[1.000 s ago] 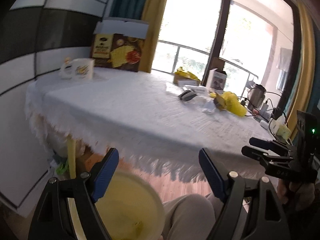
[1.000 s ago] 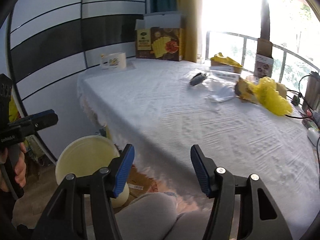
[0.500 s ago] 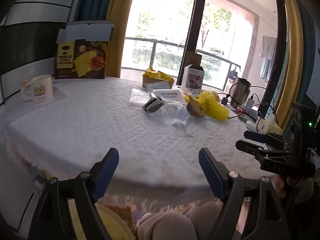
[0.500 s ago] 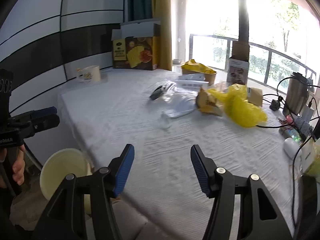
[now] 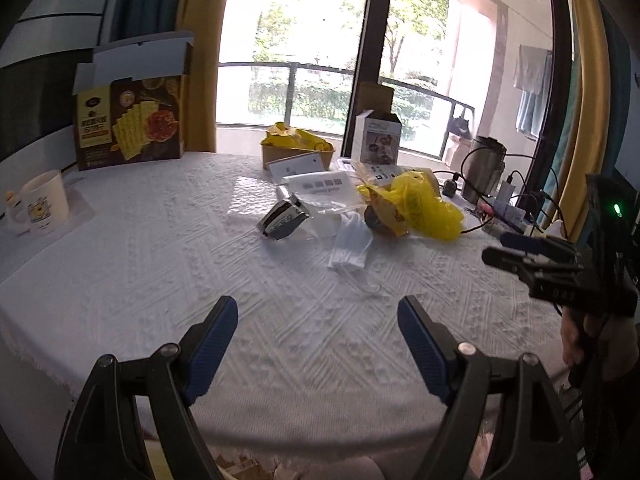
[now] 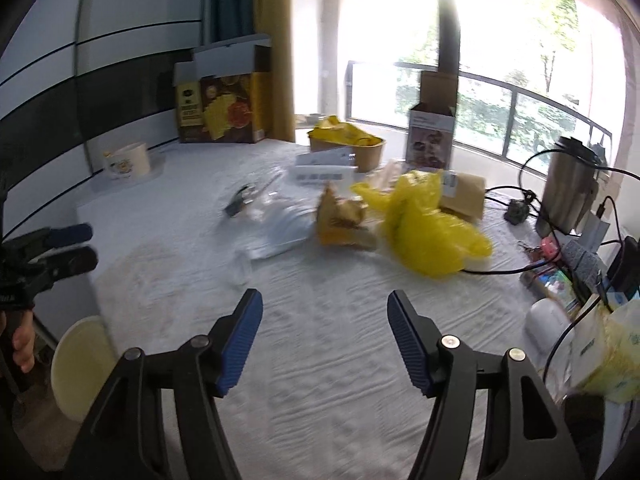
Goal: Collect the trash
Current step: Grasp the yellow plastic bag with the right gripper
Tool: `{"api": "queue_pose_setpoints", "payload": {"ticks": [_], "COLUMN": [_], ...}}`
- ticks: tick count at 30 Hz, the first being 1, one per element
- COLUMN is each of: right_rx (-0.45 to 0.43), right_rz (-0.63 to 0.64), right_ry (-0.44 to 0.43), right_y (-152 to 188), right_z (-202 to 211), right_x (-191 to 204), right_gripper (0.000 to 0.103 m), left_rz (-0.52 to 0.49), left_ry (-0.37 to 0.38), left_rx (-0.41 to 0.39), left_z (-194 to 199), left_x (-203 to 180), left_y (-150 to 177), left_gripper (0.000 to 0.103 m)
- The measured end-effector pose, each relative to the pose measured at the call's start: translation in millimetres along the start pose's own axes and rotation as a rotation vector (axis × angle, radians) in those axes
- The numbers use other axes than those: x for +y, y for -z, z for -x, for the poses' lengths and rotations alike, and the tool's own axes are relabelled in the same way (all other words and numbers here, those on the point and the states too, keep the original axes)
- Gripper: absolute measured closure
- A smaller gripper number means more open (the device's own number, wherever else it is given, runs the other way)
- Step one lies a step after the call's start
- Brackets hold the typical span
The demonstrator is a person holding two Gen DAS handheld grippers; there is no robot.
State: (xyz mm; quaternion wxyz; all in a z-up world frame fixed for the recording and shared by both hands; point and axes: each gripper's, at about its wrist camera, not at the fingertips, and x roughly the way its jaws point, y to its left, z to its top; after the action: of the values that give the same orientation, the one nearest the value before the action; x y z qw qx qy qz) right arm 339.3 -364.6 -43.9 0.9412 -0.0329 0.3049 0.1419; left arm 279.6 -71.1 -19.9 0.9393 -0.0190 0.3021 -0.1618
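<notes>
Hovering wide open and empty, left gripper [image 5: 318,340] and right gripper [image 6: 325,338] both face the mask [image 5: 349,242], lying dead ahead, lengthwise away; left looks nearer.

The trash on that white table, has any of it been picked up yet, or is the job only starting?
Only starting, by the look of it. Nothing looks collected: the yellow plastic bag, the white face mask and the dark wrapper all lie on the tablecloth. Nothing is in hand: the left gripper and right gripper hover with jaws open and empty. Every piece is left to carry to the pale bin beside the table.
</notes>
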Motion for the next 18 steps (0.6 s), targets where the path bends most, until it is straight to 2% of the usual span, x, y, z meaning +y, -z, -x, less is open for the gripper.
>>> {"api": "queue_pose_setpoints", "payload": {"ticks": [4, 11, 15, 18], "right_rx": [0.017, 0.033, 0.054, 0.081], "right_rz": [-0.044, -0.072, -0.111, -0.138], "right_ry": [0.016, 0.05, 0.076, 0.086], "right_y": [-14, -39, -50, -52], "right_z": [-17, -49, -72, -88], "right_x": [-21, -51, -71, -82], "right_gripper": [0.039, 0.038, 0.037, 0.034], "left_rz": [-0.055, -0.161, -0.201, -0.186], "left_ry": [0.011, 0.045, 0.028, 0.003], "left_rx": [0.039, 0.058, 0.059, 0.076], "left_z": [-27, -64, -85, -104], "left_x": [-10, -29, -31, -20], "left_y": [-14, -40, -52, -62], "left_gripper": [0.021, 0.021, 0.021, 0.021]}}
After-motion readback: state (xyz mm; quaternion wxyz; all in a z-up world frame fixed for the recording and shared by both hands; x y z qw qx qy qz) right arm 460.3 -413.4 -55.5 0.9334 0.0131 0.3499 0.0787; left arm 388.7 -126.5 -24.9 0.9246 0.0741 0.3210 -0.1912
